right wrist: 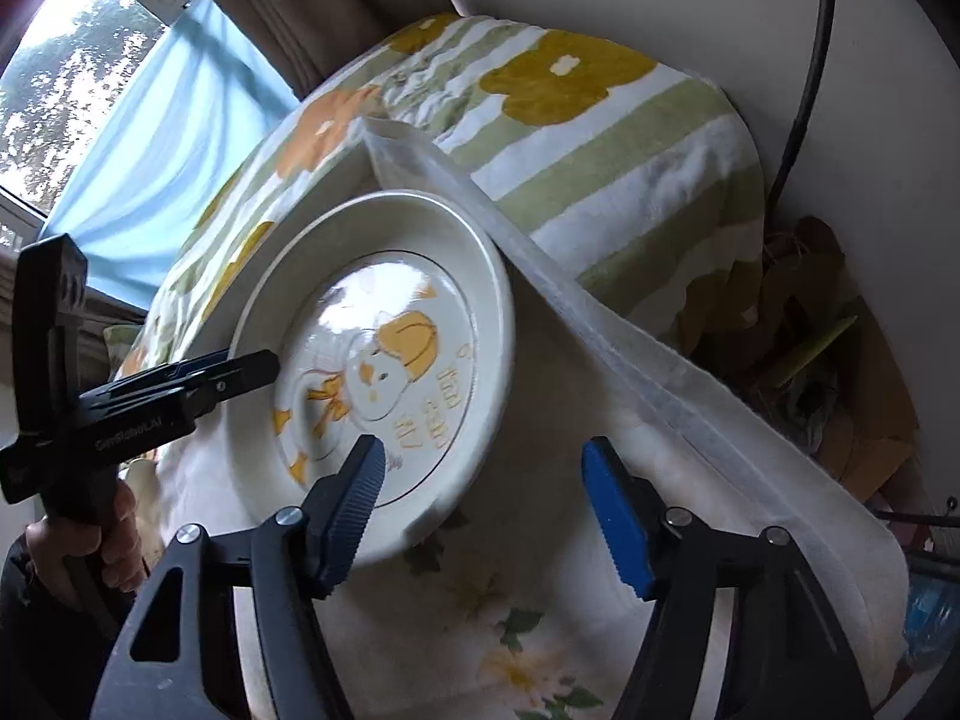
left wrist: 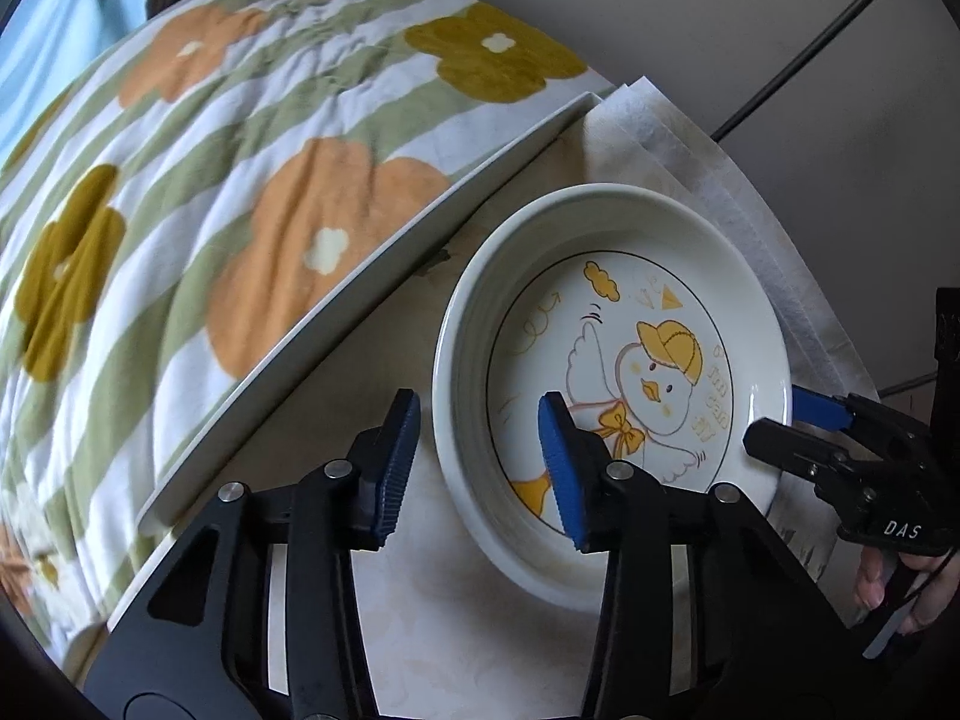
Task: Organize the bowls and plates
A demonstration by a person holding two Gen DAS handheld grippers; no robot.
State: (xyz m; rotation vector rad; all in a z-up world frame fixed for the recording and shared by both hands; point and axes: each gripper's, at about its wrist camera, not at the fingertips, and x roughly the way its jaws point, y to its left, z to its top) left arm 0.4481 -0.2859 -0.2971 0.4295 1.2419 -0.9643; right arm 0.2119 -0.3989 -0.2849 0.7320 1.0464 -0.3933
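A white deep plate [left wrist: 606, 360] with a yellow duck picture sits on the small table; it also shows in the right wrist view [right wrist: 384, 360]. My left gripper [left wrist: 480, 468] is open, its jaws straddling the plate's near-left rim, one finger outside and one inside. My right gripper [right wrist: 483, 510] is open, straddling the plate's near-right rim; it shows in the left wrist view [left wrist: 798, 426] at the plate's right edge. The left gripper appears in the right wrist view [right wrist: 240, 369] at the plate's left rim.
A white tray-like table edge [left wrist: 336, 324] borders a flowered green-striped blanket [left wrist: 180, 210]. A white folded cloth [left wrist: 690, 138] lies behind the plate, also in the right wrist view [right wrist: 600, 324]. A black cable [right wrist: 804, 72] hangs on the wall. Clutter [right wrist: 840, 384] lies right.
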